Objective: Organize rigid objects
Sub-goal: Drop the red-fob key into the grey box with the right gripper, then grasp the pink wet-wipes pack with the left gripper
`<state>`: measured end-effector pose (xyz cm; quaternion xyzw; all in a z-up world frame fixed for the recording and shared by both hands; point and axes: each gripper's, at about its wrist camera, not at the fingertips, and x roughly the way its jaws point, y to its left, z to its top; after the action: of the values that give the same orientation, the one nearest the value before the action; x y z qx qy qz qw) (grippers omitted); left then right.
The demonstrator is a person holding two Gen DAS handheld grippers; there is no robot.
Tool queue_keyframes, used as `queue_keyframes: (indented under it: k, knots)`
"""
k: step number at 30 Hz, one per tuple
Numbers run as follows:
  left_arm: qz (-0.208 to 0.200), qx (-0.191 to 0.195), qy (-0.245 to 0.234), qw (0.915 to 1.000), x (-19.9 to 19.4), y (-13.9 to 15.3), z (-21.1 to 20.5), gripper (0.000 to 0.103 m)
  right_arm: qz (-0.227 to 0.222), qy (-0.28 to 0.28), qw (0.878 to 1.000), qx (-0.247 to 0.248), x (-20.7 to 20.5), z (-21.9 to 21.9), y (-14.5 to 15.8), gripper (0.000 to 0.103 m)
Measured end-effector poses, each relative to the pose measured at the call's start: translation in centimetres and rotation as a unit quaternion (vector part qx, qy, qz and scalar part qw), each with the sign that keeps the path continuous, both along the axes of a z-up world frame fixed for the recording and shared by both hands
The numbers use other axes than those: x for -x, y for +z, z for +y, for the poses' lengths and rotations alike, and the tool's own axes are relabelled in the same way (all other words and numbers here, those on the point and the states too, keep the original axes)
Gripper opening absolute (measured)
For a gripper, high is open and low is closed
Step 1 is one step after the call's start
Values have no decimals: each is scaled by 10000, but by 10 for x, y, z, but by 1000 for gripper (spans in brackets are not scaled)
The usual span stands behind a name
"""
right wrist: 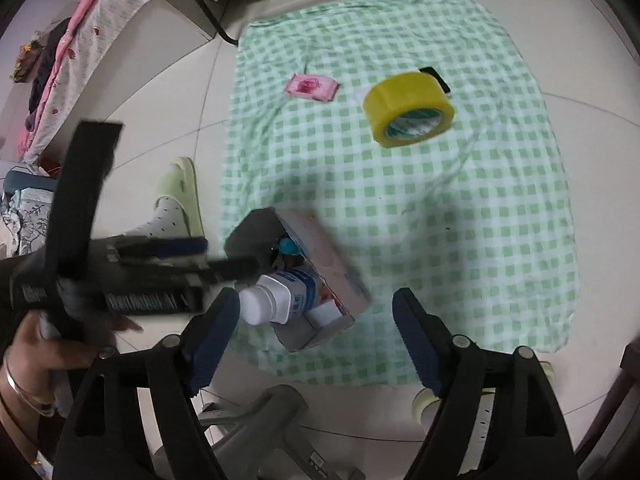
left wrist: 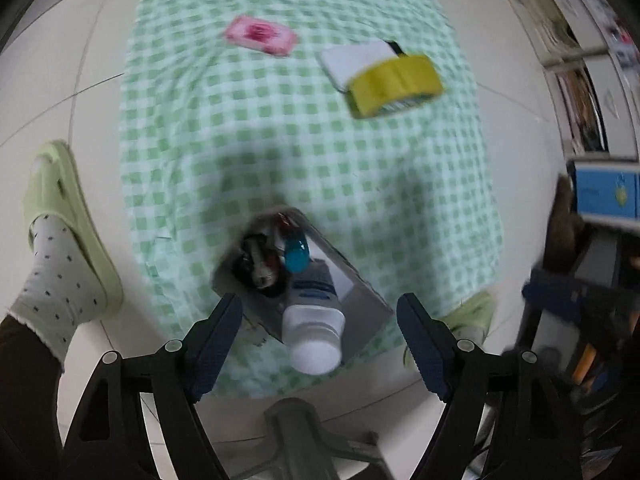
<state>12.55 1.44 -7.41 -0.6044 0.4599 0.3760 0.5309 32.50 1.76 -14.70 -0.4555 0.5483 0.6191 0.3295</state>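
Note:
A small cardboard box (left wrist: 360, 300) (right wrist: 340, 268) stands at the near edge of a green checked cloth (left wrist: 304, 152) (right wrist: 440, 208). A white-capped bottle (left wrist: 314, 320) (right wrist: 276, 298) leans out of it, beside a teal-capped item (left wrist: 297, 254) (right wrist: 289, 247) and dark objects (left wrist: 258, 264). Farther back lie a yellow tape roll (left wrist: 394, 82) (right wrist: 408, 108), a pink packet (left wrist: 262, 35) (right wrist: 312, 87) and a white flat object (left wrist: 358, 58). My left gripper (left wrist: 320, 340) is open over the box; it also shows in the right wrist view (right wrist: 224, 258). My right gripper (right wrist: 316, 340) is open and empty.
The cloth lies on a white tiled floor (left wrist: 80, 80). A foot in a green slipper (left wrist: 68, 216) (right wrist: 176, 200) stands left of the cloth. Shelves with books (left wrist: 592, 120) are on the right. A bed (right wrist: 80, 40) and chair legs (right wrist: 212, 8) are at the far left.

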Motion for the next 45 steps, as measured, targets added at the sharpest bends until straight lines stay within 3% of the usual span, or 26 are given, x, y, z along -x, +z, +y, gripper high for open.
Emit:
queue_keyframes:
  k: [2,6,10,13,15,17,21,22,24,28,31,32,33,34,35,36,37,38,41,45]
  knots:
    - [176,-19,168,9997,6,1,5,79,-57,69,10000,42,0,-3,-4,80]
    - [756,-197,93,9969,5,-6,35,79,-357,433,9984,-66,9,-10,-15,91]
    - [1413,-600,-519,9868,-19,-24,80,79,-393,762,9963,30,18,-16,-26,92]
    - [1517,-859,-1087,9787,-43,-40,103,79,-367,847,9956,136,20,-19,-32,91]
    - [1413,-1187,-1602,9697,-56,-51,122,79,-334,882,9953,239,20,-19,-37,92]
    - [1597,-1250,-2125,9559,-71,-66,142,79,-300,907,9948,359,21,-18,-41,92]
    - [1731,-1402,-2638,9385,-102,-94,172,79,-90,765,9953,590,25,-9,-46,92]
    - [1749,-1429,-2812,9327,-110,-101,175,79,-39,751,9951,647,27,-7,-46,92]
    - [1861,-1471,-3315,9131,-130,-118,179,79,47,730,9945,750,31,-1,-48,92]
    - [2306,-1447,-4478,8517,-160,-161,173,79,51,702,9947,756,33,4,-50,92]
    - [2334,-1329,-4838,8329,-163,-179,171,81,59,639,9949,776,30,5,-48,92]
    - [2295,-1448,-4895,8287,-166,-177,171,71,102,620,9949,792,29,6,-47,92]
    - [2254,-1443,-4897,8298,-165,-172,171,54,136,598,9949,795,29,7,-46,92]
    - [2237,-1429,-4834,8342,-165,-168,172,24,152,595,9951,779,28,7,-44,92]
    - [2481,-1580,-4691,8327,-163,-160,170,17,149,607,9951,759,29,8,-43,92]
    - [2552,-1646,-4512,8392,-162,-149,172,14,114,656,9949,753,30,8,-44,92]
    - [2409,-1601,-4308,8548,-159,-138,173,2,87,672,9950,740,32,8,-43,92]
    - [2124,-1441,-3951,8820,-151,-121,176,0,47,691,9952,698,32,10,-42,92]
    - [1347,-1152,-3091,9344,-124,-66,178,0,-20,670,9965,497,31,13,-36,92]
    - [471,-1124,-2226,9673,-87,19,164,0,165,515,9985,63,30,20,-17,92]
